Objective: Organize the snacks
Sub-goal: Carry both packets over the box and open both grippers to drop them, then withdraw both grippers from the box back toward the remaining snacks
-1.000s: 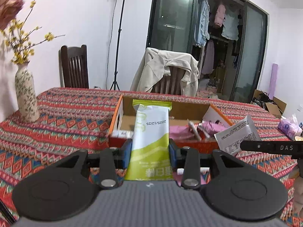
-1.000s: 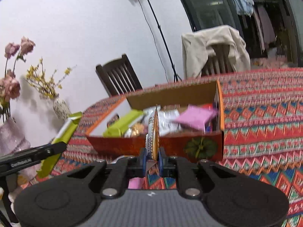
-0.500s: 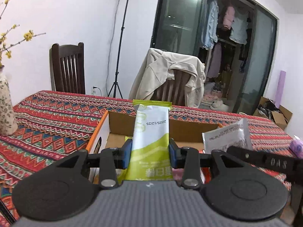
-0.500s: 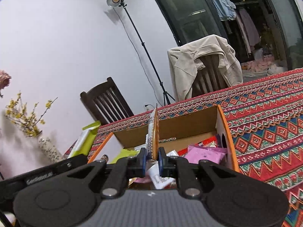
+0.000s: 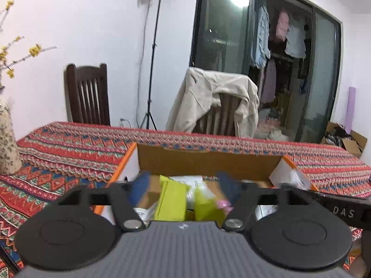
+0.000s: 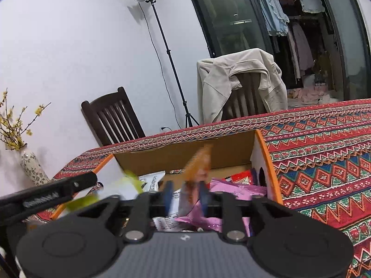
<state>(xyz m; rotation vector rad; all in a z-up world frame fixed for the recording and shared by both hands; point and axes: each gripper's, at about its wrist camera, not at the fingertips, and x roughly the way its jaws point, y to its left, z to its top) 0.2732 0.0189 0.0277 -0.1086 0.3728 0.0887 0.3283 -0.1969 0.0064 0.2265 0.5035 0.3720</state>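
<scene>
Snacks are dropping: your left gripper (image 5: 185, 183) and right gripper (image 6: 185, 191) are spread open above the box (image 5: 208, 164); keep them centred.

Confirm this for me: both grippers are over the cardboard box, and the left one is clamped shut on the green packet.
Not quite. In the left wrist view the left gripper stands open over the cardboard box, and the green packet sits loose between the fingers. The rest holds.
</scene>
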